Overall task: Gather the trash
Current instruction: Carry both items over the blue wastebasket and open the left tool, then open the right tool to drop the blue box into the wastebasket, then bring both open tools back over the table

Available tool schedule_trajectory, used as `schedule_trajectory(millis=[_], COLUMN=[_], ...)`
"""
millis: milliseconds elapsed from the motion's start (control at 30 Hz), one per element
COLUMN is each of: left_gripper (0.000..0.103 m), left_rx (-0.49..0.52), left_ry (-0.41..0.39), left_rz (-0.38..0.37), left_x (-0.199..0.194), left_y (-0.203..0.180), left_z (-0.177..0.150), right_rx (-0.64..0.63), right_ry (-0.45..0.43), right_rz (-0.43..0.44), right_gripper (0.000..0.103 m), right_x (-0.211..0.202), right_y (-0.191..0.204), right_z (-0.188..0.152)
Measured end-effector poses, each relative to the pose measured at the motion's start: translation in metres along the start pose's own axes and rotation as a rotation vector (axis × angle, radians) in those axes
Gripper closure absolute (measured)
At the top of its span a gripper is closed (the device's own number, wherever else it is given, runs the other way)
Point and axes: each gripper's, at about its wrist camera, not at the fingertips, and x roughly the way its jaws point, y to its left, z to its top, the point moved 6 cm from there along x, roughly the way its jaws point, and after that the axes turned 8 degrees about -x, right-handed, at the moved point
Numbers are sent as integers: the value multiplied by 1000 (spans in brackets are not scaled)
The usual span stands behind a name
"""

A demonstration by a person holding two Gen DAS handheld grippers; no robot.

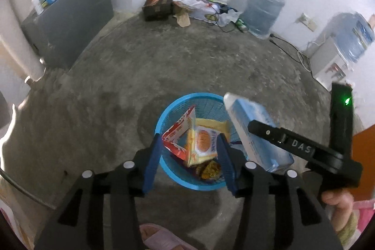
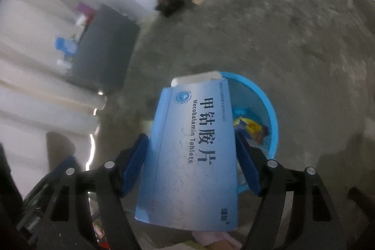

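A blue mesh trash basket (image 1: pixel 164 114) stands on the concrete floor with a red-and-white wrapper (image 1: pixel 178 130), a yellow snack packet (image 1: pixel 204 142) and other wrappers inside. My left gripper (image 1: pixel 189 136) hangs open just above its rim, with nothing between the pads. My right gripper (image 2: pixel 191 136) is shut on a light blue tablet box (image 2: pixel 194 144), gripped by its long edges and held over the basket (image 2: pixel 271 114). In the left wrist view the box (image 1: pixel 246 114) sits at the basket's right edge, with one black right-gripper finger (image 1: pixel 269 132) across it.
A dark grey cabinet (image 1: pixel 70 22) with bottles on top stands at the left. Boxes, bags and papers (image 1: pixel 187 6) are piled at the far wall, beside a water jug (image 1: pixel 262 8). A dispenser (image 1: pixel 332 57) and a cable (image 1: pixel 288 46) are on the right. A pink slipper (image 1: pixel 159 238) is below.
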Motion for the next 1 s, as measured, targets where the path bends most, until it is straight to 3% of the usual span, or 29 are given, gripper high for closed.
schedule_trajectory(millis=[300, 533, 733, 1000], left_gripper=[51, 47, 44, 42], left_rx=[1, -21, -29, -111], left_ry=[-52, -109, -186, -275], left_rz=[-3, -11, -6, 14], left_x=[-25, -65, -115, -183], left_y=[5, 14, 23, 52], left_z=[-8, -11, -20, -55], right_rx=[-48, -78, -233, -481], right_ry=[-37, -61, -108, -182], right_rz=[-7, -1, -49, -196], right_gripper=[33, 33, 31, 15], right_x=[-16, -23, -56, -103], right_y=[-5, 14, 47, 83], right_z=[-1, -1, -14, -43])
